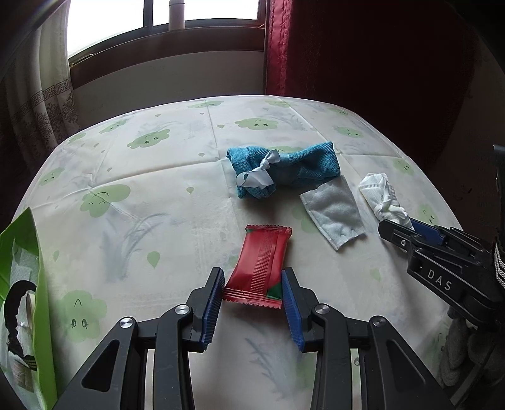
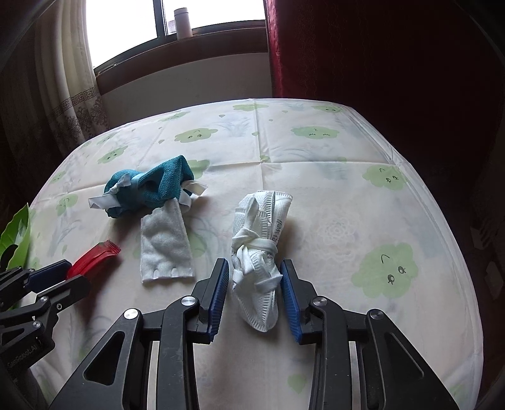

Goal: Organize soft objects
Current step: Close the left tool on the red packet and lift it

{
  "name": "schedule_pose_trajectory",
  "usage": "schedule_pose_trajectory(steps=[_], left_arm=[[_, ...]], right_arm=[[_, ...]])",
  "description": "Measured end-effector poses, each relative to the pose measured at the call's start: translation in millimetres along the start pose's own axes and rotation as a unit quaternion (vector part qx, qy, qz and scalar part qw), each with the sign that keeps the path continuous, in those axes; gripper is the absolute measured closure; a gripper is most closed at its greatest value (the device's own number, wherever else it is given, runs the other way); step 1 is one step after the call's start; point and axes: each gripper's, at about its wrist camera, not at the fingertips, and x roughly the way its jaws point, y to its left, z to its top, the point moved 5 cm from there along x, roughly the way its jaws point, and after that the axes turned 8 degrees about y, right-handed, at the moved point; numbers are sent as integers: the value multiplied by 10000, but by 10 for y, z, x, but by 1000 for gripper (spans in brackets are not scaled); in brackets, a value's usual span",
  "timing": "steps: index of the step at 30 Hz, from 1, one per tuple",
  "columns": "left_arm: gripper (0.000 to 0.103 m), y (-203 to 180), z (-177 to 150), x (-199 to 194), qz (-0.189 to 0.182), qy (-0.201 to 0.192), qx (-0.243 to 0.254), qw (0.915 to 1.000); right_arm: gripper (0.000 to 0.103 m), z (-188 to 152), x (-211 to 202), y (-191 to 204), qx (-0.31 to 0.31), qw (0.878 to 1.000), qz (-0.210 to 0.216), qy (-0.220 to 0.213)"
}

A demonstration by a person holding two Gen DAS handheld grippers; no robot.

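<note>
left gripper (image 1: 252, 277): fingers spread wide, straddling the near end of the red snack packet (image 1: 257, 268). The blue pads look like they're right at the wrapper's edges, but no squeeze showing.
right gripper (image 2: 255, 272): also wide apart, one pad either side of the white knotted bundle (image 2: 260, 249) at frame centre. Can't tell if the pads actually touch it.
where stuff sits: everything's on the table (image 2: 331, 195) with the green cloud-print cover.
count: one red packet, one white bundle, one teal towel bundle (image 1: 281, 168) tied with white ribbon, one pale fleece cloth (image 1: 331, 211) lying flat, its far end just under the teal one.
left view only: green bag (image 1: 34, 284) at the lower left edge with paper inside, plus the right gripper's tip against the white bundle at the right edge.
right view only: the whole white bundle with its knot; the red packet is just a sliver at the left here.
background: window (image 2: 189, 19) upper left, dark red curtain (image 2: 363, 47) upper right.
</note>
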Motion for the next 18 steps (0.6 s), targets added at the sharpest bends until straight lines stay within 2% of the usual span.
schedule_pose_trajectory(steps=[2, 6, 7, 14, 18], left_arm=[[61, 12, 3, 25, 17, 38, -28, 10000], [37, 15, 24, 62, 95, 29, -34, 9999], [35, 9, 30, 73, 115, 29, -16, 9999], [36, -22, 66, 124, 211, 21, 102, 9997], [56, -13, 50, 104, 257, -29, 128, 9996]], right_arm=[[69, -45, -30, 35, -64, 10000, -11, 7], [69, -116, -103, 73, -85, 10000, 18, 10], [69, -128, -122, 77, -86, 10000, 22, 4], [69, -195, -222, 133, -147, 9999, 3, -23], [69, -218, -254, 159, -165, 9998, 44, -30]])
